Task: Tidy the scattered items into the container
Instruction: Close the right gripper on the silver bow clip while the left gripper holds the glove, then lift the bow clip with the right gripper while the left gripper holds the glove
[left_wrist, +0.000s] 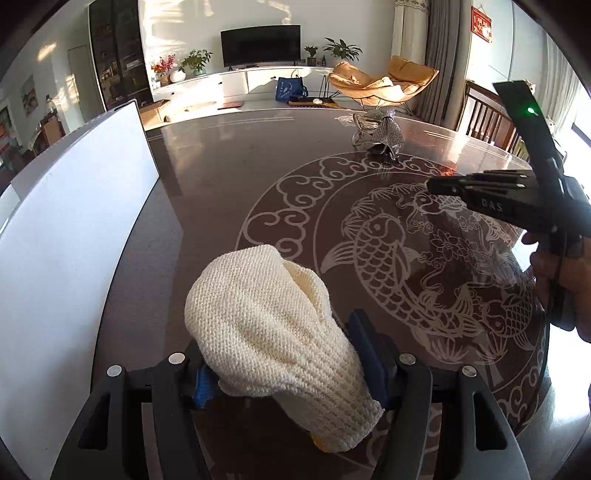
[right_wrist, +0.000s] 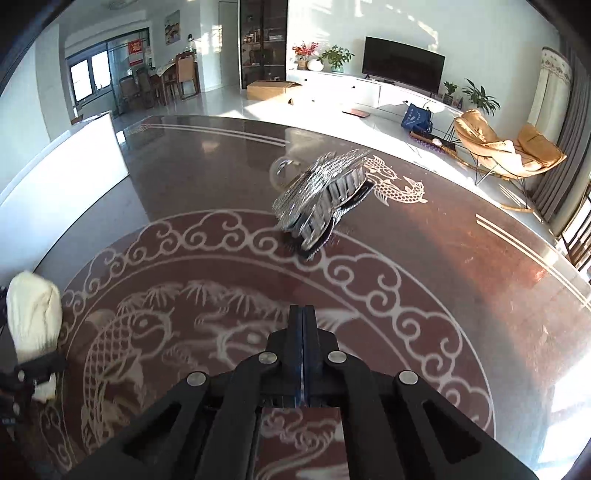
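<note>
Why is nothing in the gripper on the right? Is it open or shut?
Shut. In its own wrist view the right gripper has its two blue pads pressed flat together, nothing between them. The sparkly hair clip lies farther off on the table.

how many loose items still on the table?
1: the sparkly hair clip on the far table. The knit glove is held in the left hand-held gripper. Container contents hidden.
</note>
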